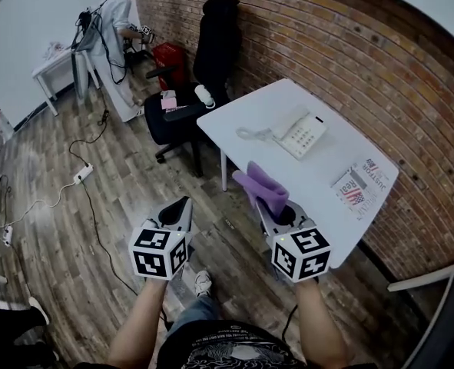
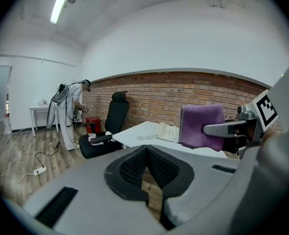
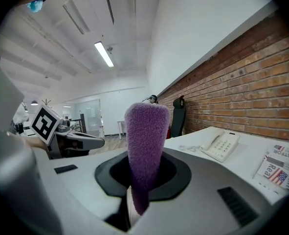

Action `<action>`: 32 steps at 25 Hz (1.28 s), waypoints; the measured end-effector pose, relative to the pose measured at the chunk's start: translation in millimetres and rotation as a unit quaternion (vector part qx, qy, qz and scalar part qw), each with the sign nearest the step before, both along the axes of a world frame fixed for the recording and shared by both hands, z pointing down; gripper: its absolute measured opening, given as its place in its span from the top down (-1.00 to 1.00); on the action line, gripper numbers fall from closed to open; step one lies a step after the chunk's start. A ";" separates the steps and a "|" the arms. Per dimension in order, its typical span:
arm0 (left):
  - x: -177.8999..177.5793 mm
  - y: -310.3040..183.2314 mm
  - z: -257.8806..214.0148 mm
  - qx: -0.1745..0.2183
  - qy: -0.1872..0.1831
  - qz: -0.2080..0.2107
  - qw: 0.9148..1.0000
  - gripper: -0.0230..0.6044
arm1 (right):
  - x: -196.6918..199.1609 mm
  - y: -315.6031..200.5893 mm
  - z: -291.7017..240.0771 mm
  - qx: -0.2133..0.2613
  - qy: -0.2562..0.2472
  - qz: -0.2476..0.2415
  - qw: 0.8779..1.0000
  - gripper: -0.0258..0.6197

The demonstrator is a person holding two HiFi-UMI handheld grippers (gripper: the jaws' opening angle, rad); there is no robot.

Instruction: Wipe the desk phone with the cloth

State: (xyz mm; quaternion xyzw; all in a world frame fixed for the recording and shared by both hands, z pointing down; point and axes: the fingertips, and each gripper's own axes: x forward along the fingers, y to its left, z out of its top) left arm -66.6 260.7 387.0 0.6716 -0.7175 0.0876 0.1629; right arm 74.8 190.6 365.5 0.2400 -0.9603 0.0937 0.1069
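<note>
1. The right tool (image 1: pixel 277 208) is clamped on a purple cloth (image 3: pixel 145 146). The cloth is pinched low between the jaws, and its folded bulk stands upright above them.
2. The left tool (image 2: pixel 146 153) has its jaws brought together at the tips, with nothing between them. Only the wooden floor (image 1: pixel 119 206) shows through the small gap behind the pads.
3. The desk phone (image 1: pixel 302 133) lies flat on the white table (image 1: pixel 319 167), towards the brick wall (image 1: pixel 349 60). Its handset is on the cradle and its coiled cord trails off on the side facing the office chair (image 1: pixel 203 68).
4. The cloth is well apart from the phone. In the head view it hangs over the table's near edge, while the phone sits farther in, ahead of the right tool and a little to its right.
5. The left tool is held over the floor, off the table, level with the right tool and to its left.
6. A printed leaflet (image 1: pixel 361 184) with a flag design lies on the table, to the right of the phone and apart from it.
7. A person (image 1: pixel 119 37) in a white coat stands at another table far across the room.
</note>
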 end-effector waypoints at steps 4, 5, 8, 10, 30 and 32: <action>-30.0 -39.4 -2.6 -0.002 0.005 0.029 1.000 0.91 | -27.1 -29.9 -2.5 -0.005 0.003 0.027 1.000 0.78; -36.3 -49.2 -2.8 -0.003 0.006 0.038 0.999 0.91 | -32.8 -37.1 -3.0 -0.007 0.004 0.036 0.999 0.78; -51.1 -75.9 -1.8 -0.007 0.009 0.066 0.998 0.91 | -46.2 -56.2 -2.7 -0.011 0.008 0.063 0.998 0.78; -59.7 -92.9 -1.5 -0.007 0.012 0.083 0.996 0.91 | -52.9 -68.1 -2.3 -0.013 0.011 0.081 0.997 0.78; -59.5 -198.8 6.9 -0.010 0.023 0.205 0.978 0.91 | -49.3 -144.3 -0.7 -0.015 0.018 0.197 0.980 0.78; -54.1 -210.3 8.4 -0.011 0.019 0.214 0.977 0.91 | -43.0 -155.5 0.2 -0.015 0.016 0.205 0.978 0.78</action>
